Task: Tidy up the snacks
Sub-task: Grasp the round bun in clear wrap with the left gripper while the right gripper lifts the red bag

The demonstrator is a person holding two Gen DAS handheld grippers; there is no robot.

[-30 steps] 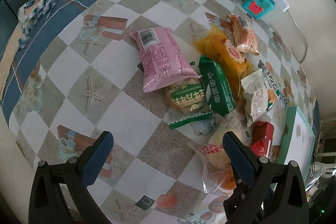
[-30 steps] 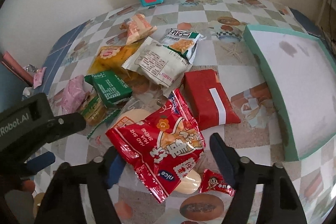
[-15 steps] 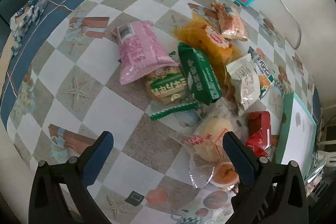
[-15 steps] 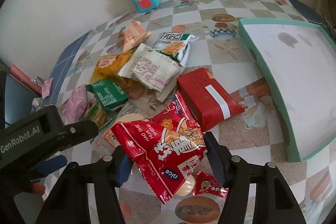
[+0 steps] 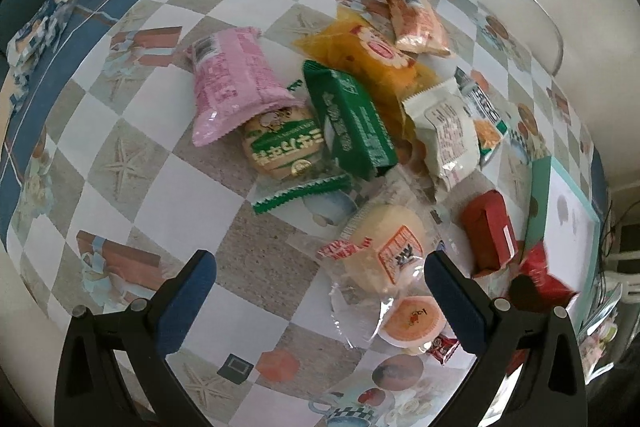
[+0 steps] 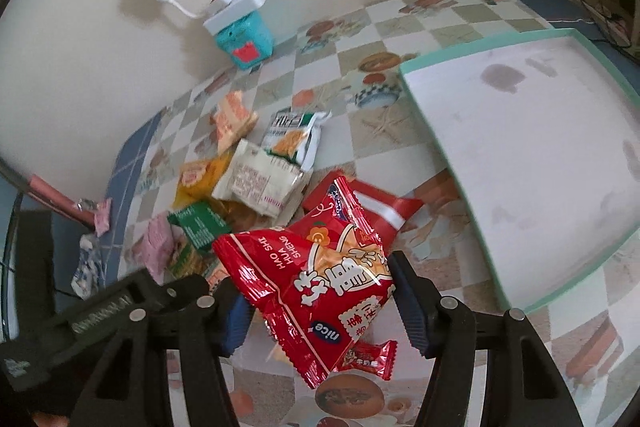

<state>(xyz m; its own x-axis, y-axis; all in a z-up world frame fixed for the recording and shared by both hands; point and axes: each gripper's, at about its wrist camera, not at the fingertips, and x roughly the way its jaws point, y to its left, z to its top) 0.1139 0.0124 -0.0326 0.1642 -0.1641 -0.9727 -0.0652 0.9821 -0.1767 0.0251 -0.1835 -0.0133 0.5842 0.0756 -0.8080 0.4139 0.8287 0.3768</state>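
Note:
A red snack bag point(image 6: 312, 291) hangs above the table with my right gripper point(image 6: 320, 303) shut on it, both pads pressing its sides. The same bag shows blurred at the right of the left wrist view point(image 5: 540, 271). A white tray with a teal rim point(image 6: 480, 43) lies to the right of the bag. My left gripper point(image 5: 320, 267) is open and points down over the snack pile. A bun in clear wrap point(image 5: 384, 247) lies just ahead of its fingers, untouched.
The pile holds a pink bag point(image 5: 236, 83), a green packet point(image 5: 348, 123), a yellow bag point(image 5: 372, 59), a red box point(image 5: 488, 231), a jelly cup point(image 5: 412, 319) and a small red candy point(image 6: 368, 357). A teal box under a power strip point(image 6: 244, 39) stands by the wall.
My right gripper's fingers closed on the red bag and raised it off the pile, uncovering the bun and jelly cup. The left gripper drifted a little across the table and stayed open.

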